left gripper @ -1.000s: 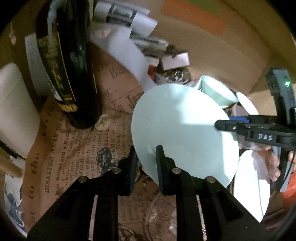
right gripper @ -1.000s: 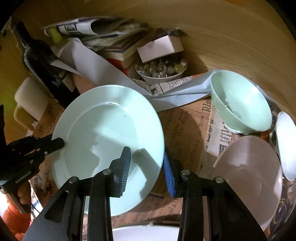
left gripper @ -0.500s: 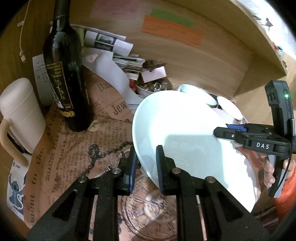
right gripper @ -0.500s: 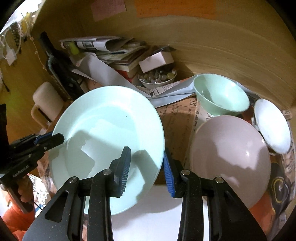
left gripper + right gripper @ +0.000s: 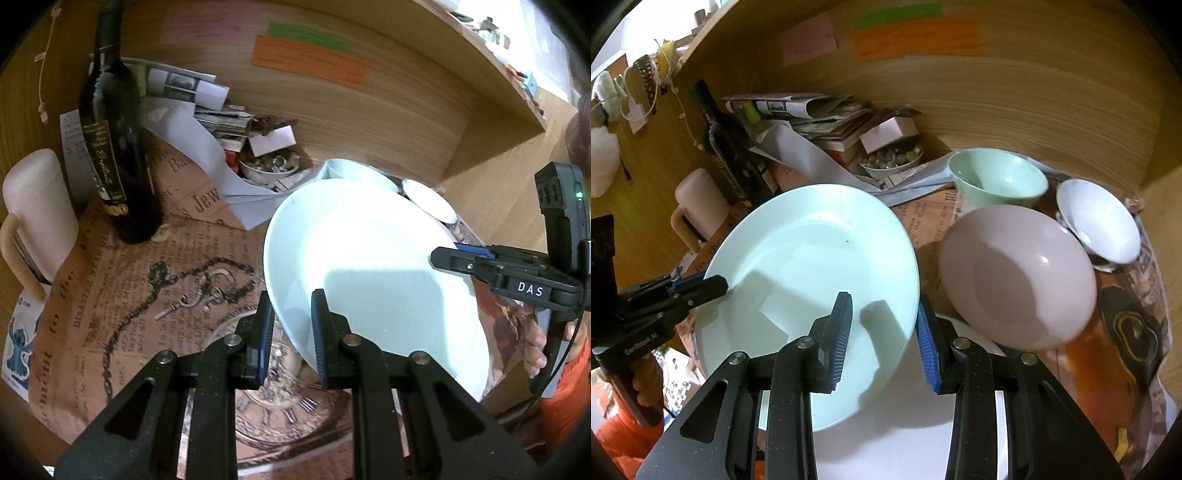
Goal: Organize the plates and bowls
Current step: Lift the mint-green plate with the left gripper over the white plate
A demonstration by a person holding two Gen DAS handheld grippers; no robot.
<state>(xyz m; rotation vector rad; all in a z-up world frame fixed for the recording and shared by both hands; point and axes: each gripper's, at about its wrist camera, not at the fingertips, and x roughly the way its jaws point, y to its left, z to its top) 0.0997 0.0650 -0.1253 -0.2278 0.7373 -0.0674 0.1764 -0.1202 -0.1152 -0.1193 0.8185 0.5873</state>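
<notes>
Through the left wrist camera, my left gripper [image 5: 291, 325] is clamped nearly shut on the near-left rim of the green plate [image 5: 369, 266], which tilts up off the printed cloth [image 5: 147, 295]. The right gripper [image 5: 448, 254] comes in from the right and pinches the plate's far edge, with a hand [image 5: 535, 347] under it. Past the plate I see the rim of a green bowl [image 5: 354, 171] and a white bowl [image 5: 428, 199]. A dark bottle [image 5: 114, 155] stands at left on the cloth, a cream mug [image 5: 37, 218] beside it, papers [image 5: 192, 107] and a small dish [image 5: 269, 171] behind.

Through the right wrist camera, my right gripper [image 5: 882, 332] is narrowly open but gripping, one pad on top of the plate [image 5: 812, 280] and one under its right rim. The left gripper [image 5: 713, 286] holds the opposite rim. To the right, apart from the plate, a pink plate [image 5: 1019, 277] lies nearest, the green bowl [image 5: 997, 177] behind it, the white bowl [image 5: 1100, 221] further right. A white surface [image 5: 908, 428] shows below the plate.
</notes>
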